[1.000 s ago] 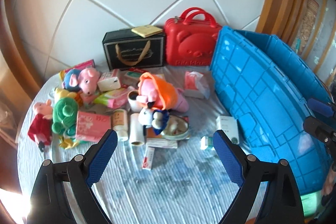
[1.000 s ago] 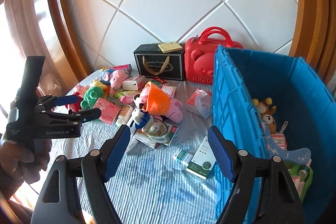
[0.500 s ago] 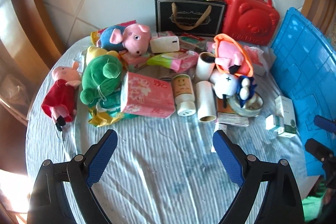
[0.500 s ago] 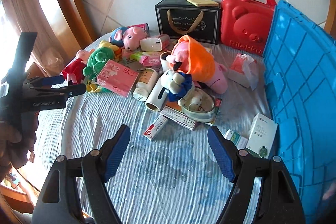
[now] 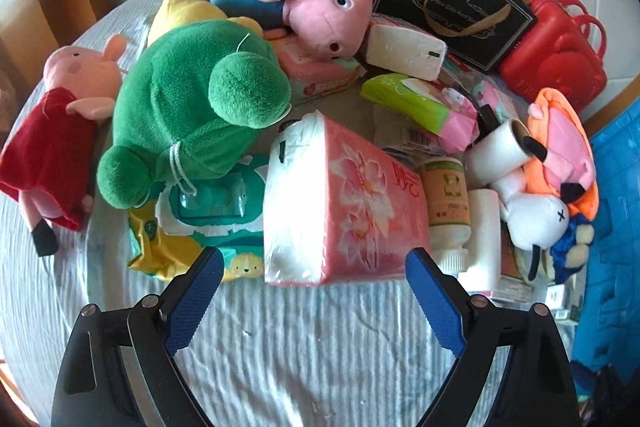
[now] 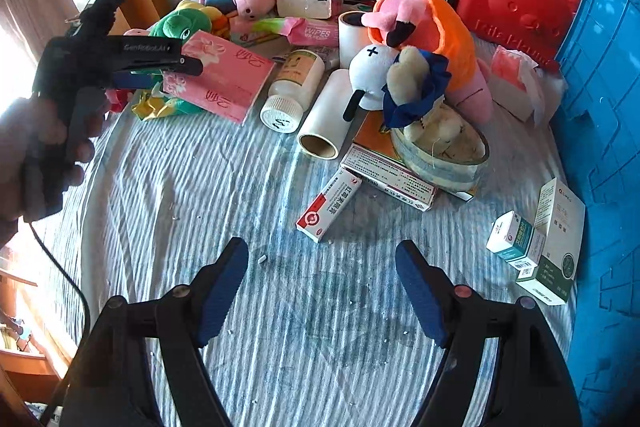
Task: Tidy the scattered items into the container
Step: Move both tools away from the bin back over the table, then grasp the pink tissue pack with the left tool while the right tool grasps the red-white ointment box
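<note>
With the left gripper [image 5: 314, 263] spread wide just short of the pink tissue pack [image 5: 344, 203] at twelve o'clock, ease forward so both pads straddle its soft sides squarely before squeezing, while the right gripper [image 6: 322, 259] waits wide and empty, the bin [image 6: 604, 147] at three o'clock.

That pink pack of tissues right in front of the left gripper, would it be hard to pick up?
Probably not. The tissue pack looks soft and light, so it should squash between the left gripper fingers. Its glossy plastic wrap may be slippery. Flat-sided, it's unlikely to roll.

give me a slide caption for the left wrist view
Open left gripper lined up on a pink tissue pack amid plush toys and toiletries on the striped cloth.
</note>
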Motion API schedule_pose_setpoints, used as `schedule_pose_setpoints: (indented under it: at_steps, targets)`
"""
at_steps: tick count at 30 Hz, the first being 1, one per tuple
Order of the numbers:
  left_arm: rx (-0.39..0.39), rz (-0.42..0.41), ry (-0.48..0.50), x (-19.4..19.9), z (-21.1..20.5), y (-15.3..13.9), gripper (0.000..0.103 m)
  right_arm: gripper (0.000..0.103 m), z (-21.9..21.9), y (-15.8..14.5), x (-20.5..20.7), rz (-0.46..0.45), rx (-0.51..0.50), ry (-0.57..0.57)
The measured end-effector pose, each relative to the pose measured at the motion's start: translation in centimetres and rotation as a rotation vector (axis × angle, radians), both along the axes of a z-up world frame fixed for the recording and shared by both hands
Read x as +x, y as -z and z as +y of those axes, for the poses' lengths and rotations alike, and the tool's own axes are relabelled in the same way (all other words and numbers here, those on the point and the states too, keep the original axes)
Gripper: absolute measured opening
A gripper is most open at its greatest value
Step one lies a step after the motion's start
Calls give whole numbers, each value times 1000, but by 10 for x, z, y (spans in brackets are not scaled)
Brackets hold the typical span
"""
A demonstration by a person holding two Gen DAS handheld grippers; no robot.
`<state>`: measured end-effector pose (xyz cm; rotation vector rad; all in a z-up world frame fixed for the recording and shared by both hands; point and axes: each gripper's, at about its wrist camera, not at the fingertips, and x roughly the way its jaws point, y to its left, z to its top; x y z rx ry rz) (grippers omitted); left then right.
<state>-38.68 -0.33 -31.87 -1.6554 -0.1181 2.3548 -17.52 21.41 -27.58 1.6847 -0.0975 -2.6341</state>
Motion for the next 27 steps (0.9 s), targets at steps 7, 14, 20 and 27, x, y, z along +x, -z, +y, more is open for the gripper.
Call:
schedule_pose_setpoints:
  at_steps: [7,14,20,27]
  targets:
    - [42,-57,-1,-20,19,24,91,76,9,0,3,-27,33,39]
    - [20,43,85,0,35,2,63,76,4,9,-4,-47,44,31]
    - [57,93,60,27,13,-21,59,76,-3,31,-18,-84,11,53]
    - [58,117,32,62,-23,-45,59,76,-5,64,-45,-105,-14,135]
